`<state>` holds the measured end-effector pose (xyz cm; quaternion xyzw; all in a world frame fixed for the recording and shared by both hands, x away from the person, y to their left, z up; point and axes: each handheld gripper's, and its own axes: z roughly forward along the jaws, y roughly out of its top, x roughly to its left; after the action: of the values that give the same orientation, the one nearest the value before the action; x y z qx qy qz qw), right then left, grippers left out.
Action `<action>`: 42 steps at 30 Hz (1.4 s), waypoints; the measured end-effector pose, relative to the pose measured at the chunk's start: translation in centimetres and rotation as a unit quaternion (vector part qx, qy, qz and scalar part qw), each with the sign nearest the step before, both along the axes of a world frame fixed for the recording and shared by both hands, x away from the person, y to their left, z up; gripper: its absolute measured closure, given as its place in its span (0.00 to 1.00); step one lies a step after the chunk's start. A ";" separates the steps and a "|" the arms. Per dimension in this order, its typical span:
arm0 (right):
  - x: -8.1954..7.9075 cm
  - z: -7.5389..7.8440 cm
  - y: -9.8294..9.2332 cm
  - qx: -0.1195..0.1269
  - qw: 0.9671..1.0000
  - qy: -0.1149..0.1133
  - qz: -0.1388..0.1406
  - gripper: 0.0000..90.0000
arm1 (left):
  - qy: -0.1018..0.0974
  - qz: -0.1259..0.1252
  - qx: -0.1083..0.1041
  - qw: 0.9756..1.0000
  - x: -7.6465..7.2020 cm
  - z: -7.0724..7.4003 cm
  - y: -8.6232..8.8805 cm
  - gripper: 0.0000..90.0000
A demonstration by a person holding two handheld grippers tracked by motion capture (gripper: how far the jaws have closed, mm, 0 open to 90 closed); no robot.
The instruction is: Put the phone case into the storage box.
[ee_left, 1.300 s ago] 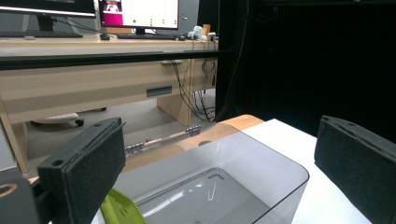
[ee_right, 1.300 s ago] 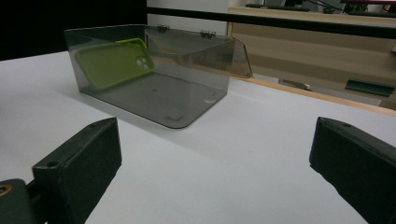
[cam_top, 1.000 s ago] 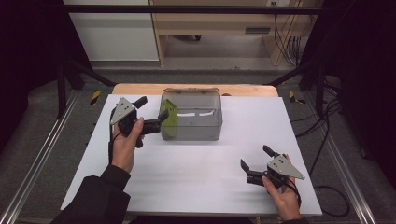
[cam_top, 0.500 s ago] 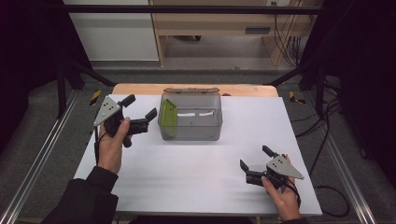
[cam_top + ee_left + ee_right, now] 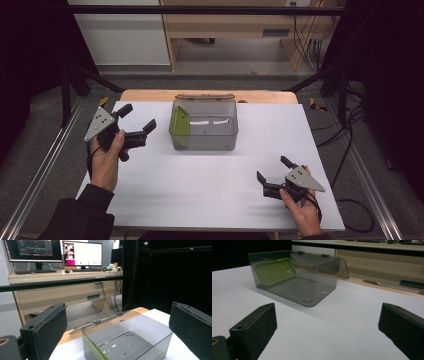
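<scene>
White tabletop [image 5: 200, 195], desks and monitors behind. Green phone case [image 5: 179, 122] leans tilted against the left wall inside the smoky clear box [image 5: 205, 142], lid open. Left gripper [image 5: 136, 126], jaws apart and empty, hangs just left of the box; right gripper [image 5: 272, 172], also agape, sits well apart. Risk: a jaw clipping the box wall could topple the case.

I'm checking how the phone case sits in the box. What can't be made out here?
- Phone case, high view: where its lower edge rests is blurred by the tinted box wall.
- Left gripper view: case cut off by the bottom edge.
- Box lid, right gripper view: hinges too small to judge.
</scene>
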<state>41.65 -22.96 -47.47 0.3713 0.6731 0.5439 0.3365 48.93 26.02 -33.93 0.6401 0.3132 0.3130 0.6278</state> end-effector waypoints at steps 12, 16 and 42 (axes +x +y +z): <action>0.0 0.0 0.1 -0.001 1.000 0.001 0.000 0.02 | -0.002 0.013 -0.007 1.000 -0.8 -0.5 2.3 0.01; 0.0 0.0 0.0 0.000 1.000 0.001 0.000 0.02 | 0.000 0.015 -0.013 1.000 -1.2 -1.0 2.9 0.01; 0.0 -0.1 0.1 -0.002 1.000 0.005 -0.002 0.02 | 0.006 0.022 -0.030 0.999 -3.3 -5.0 5.0 0.01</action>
<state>41.61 -22.90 -47.57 0.3746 0.6749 0.5403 0.3350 45.60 30.98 -38.90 0.6159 0.3403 0.3127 0.6380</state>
